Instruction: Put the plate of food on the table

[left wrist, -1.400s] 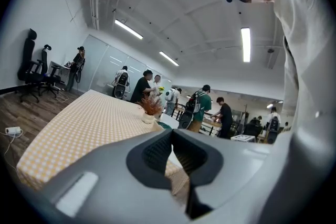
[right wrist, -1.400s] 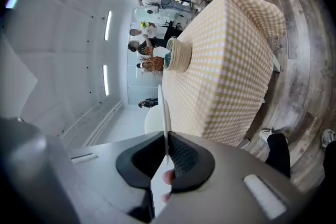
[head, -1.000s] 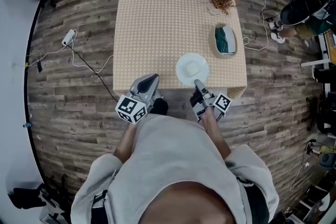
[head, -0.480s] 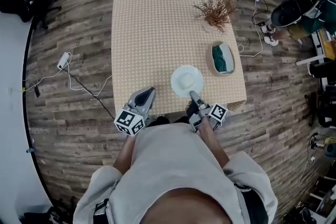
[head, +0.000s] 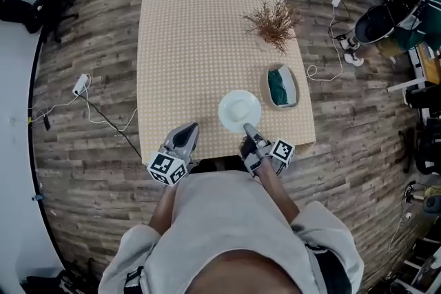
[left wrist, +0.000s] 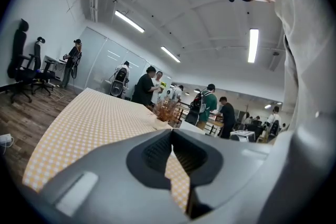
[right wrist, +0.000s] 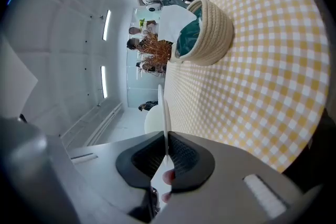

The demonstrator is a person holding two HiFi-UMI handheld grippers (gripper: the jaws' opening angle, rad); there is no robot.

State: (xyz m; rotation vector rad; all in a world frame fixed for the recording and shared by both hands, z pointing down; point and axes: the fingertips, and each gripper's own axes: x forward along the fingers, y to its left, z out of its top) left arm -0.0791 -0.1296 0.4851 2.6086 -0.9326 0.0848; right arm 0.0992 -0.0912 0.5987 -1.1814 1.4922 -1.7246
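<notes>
Head view: nearly done, plate (head: 239, 109) over worktop (head: 186, 45) edge, rim clamped in right gripper (head: 249, 129) jaws, not yet released; left gripper (head: 189, 131) jaws closed, empty.

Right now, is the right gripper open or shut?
Shut: the right gripper pinches the rim of the white plate between its jaws.

A pale grey sweatshirt (head: 227, 231) — the grey left tongs (head: 189, 130) and right tongs (head: 248, 128) each carry a black-and-white marker cube (head: 167, 167).

The head view looks steeply down over the table (head: 193, 45); both gripper views skim low across its checked top.
</notes>
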